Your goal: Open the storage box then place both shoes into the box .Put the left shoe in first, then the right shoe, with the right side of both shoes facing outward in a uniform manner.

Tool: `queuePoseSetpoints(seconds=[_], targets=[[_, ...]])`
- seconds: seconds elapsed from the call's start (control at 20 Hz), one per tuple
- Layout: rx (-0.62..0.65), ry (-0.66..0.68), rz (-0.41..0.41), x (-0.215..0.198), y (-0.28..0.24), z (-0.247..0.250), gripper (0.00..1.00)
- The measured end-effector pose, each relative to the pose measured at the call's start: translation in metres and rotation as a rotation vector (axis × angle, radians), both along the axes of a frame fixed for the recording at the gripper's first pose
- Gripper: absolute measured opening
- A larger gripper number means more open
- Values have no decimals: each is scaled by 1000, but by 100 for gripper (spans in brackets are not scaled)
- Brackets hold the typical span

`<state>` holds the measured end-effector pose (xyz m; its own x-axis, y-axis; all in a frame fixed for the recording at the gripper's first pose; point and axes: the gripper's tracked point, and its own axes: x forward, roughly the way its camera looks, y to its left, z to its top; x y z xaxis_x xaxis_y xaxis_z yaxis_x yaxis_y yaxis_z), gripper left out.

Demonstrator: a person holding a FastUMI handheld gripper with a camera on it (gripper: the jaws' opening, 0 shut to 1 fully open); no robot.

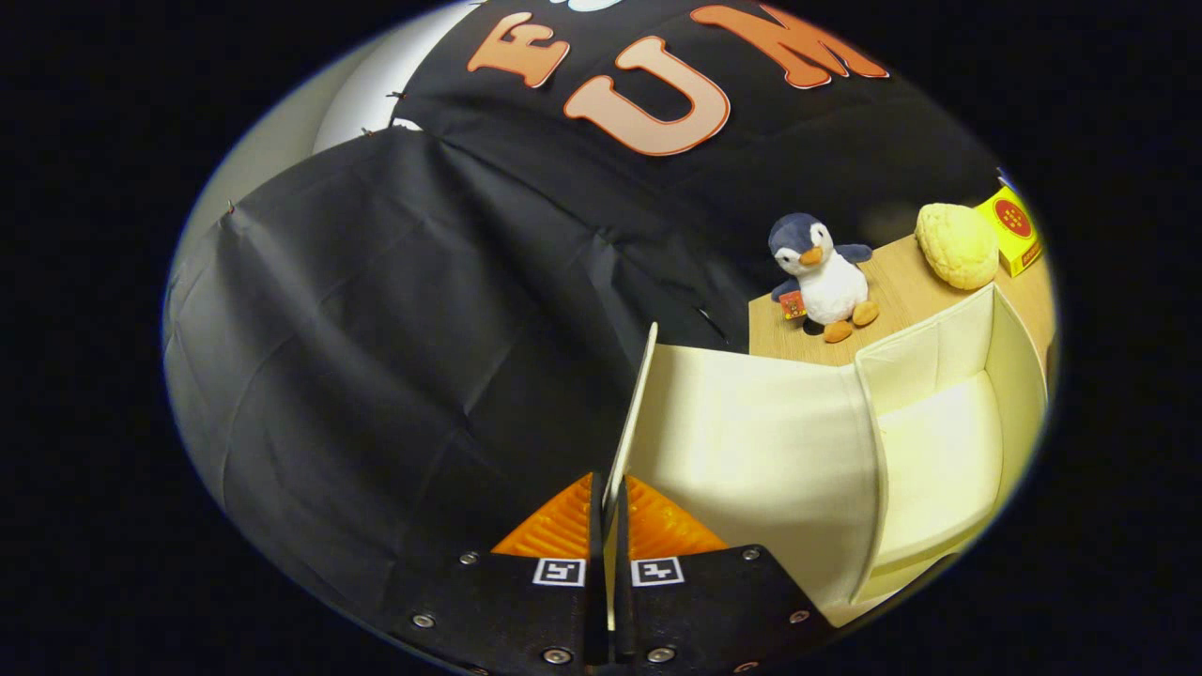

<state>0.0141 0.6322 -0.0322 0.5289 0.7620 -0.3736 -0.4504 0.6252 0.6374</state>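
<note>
My gripper (pixel 607 507) is shut on the front edge of the storage box's lid (pixel 751 441), a cream panel swung up and standing almost on edge between the two fingers. To the right of the lid the cream fabric storage box (pixel 1019 357) lies open, and its pale inner floor shows with nothing on it. The lid's inner face is turned toward the box.
Beyond the box, on the wooden table (pixel 906 282), sit a plush penguin (pixel 822 277), a yellow bun-shaped soft toy (pixel 958 246) and a small yellow carton (pixel 1012 225). Black cloth wall hangs to the left of and behind the lid.
</note>
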Motion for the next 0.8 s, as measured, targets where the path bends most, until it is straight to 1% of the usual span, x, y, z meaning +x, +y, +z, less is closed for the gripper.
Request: queuePoseSetpoints(seconds=[0.05, 0.1, 0.15, 0.25, 0.35, 0.45, 0.6, 0.8], targets=[[-14, 4, 17, -4, 8, -5, 8], [-36, 10, 29, -5, 11, -12, 10], [-62, 12, 33, -3, 14, -19, 17], [-103, -3, 26, -2, 8, -23, 57], [-113, -27, 8, 3, -2, -18, 98], [-118, -59, -20, 11, -23, -9, 98], [-145, -131, -103, 32, -78, 4, 98], [-222, -210, -262, 64, -184, 12, 98]])
